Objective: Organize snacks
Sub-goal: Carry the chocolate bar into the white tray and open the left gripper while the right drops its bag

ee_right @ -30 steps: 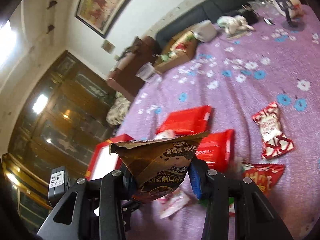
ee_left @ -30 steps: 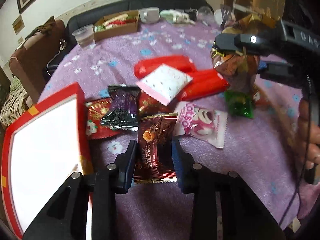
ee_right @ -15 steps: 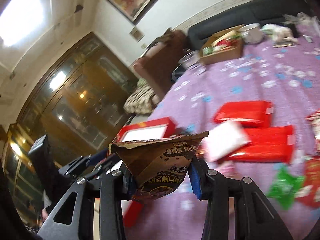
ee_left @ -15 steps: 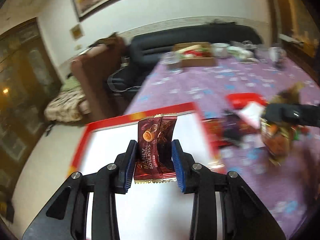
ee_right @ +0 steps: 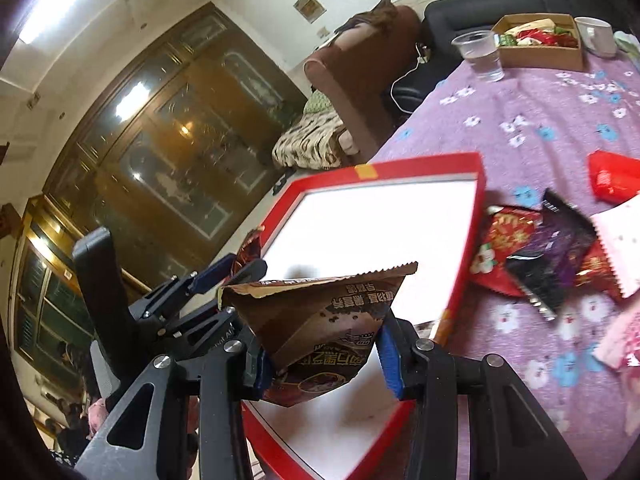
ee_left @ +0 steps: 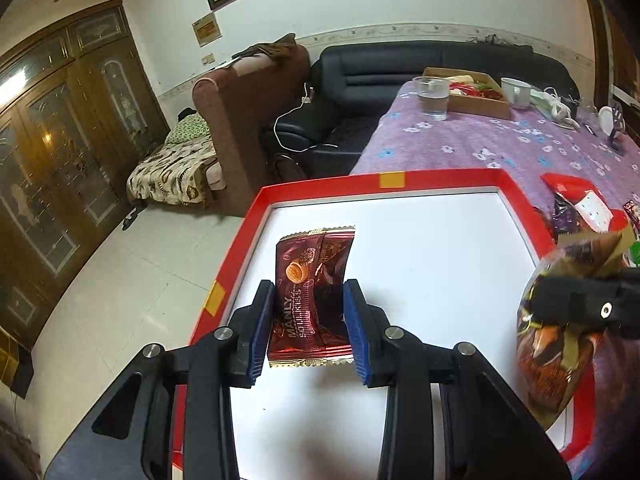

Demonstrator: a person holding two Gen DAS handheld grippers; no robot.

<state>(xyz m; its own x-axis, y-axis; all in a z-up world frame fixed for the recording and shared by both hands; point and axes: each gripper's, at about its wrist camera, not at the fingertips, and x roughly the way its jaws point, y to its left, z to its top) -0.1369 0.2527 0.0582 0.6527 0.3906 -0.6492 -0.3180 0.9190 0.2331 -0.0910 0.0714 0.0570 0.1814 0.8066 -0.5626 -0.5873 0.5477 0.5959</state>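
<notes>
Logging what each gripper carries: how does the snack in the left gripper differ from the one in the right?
The maroon packet is slim and flat; the brown bag is wider and puffed. The maroon packet shows a nut picture, the brown bag dark Chinese lettering. Both are clamped between blue pads over the red-rimmed white tray.

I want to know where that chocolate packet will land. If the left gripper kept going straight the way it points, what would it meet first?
Most likely the white floor of the red box: the left gripper, shut on the maroon chocolate packet, angles down over it. Height above is unclear.
</notes>
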